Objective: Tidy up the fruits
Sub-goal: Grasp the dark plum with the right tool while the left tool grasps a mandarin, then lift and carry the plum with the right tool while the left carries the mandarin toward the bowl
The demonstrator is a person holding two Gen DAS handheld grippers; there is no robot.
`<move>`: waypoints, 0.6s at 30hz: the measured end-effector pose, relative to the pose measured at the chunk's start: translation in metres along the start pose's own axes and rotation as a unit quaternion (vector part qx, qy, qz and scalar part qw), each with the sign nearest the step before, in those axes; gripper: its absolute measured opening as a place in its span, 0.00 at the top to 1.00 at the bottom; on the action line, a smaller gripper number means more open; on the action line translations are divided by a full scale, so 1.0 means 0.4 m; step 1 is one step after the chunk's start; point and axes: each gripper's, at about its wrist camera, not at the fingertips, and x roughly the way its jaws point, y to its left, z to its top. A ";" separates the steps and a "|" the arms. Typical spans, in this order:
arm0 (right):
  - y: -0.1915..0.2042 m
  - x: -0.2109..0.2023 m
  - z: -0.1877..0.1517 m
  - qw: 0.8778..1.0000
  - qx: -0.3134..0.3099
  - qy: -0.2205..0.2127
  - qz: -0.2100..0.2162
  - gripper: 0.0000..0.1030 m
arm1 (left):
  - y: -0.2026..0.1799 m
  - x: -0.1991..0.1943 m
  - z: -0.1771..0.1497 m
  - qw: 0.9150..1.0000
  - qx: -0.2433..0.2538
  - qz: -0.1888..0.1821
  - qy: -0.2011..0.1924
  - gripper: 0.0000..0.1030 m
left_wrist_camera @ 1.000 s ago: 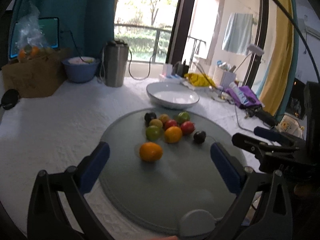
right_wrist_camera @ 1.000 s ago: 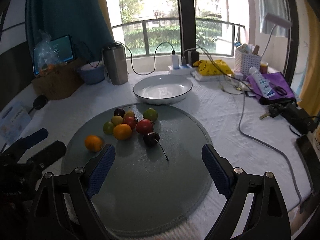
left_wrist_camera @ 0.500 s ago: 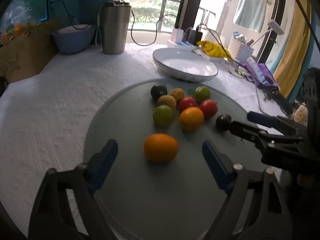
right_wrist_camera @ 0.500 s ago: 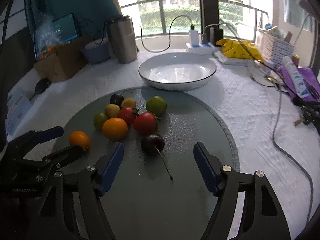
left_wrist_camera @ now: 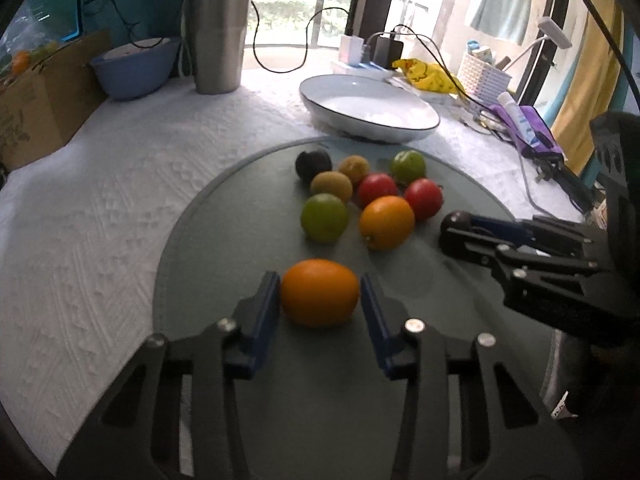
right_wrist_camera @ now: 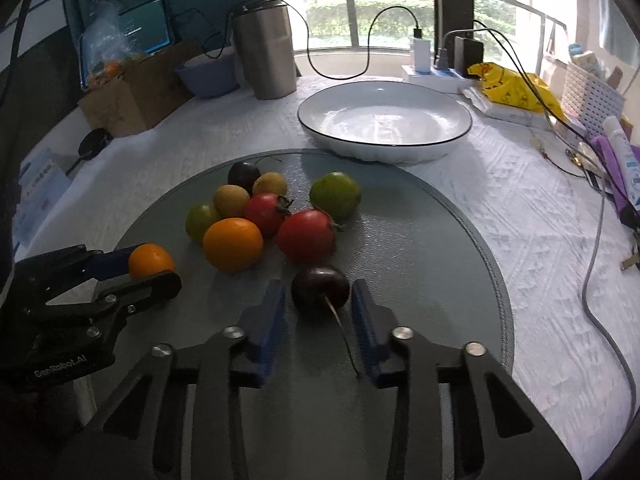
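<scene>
While tilted down | left gripper (left_wrist_camera: 320, 300) closing round orange (left_wrist_camera: 319, 292) | right gripper (right_wrist_camera: 318, 304) closing round cherry (right_wrist_camera: 320, 287)

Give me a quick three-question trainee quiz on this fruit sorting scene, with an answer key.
1. True or false: the white dish already holds fruit.
2. Which fruit sits between the right gripper's closing jaws? A orange, B dark cherry, C green fruit.
3. Fill in: the left gripper is closing around an ___.

Key: 1 false; 2 B; 3 orange.
</scene>
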 end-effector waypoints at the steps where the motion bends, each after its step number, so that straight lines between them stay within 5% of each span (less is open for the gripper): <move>1: 0.000 0.001 0.001 1.000 0.000 0.000 0.000 0.70 | 0.001 -0.001 0.002 1.000 -0.001 0.001 0.000 0.60; 18: -0.004 -0.056 0.024 0.999 -0.001 -0.032 -0.003 0.70 | -0.022 -0.045 0.045 0.999 0.016 -0.007 -0.035 0.60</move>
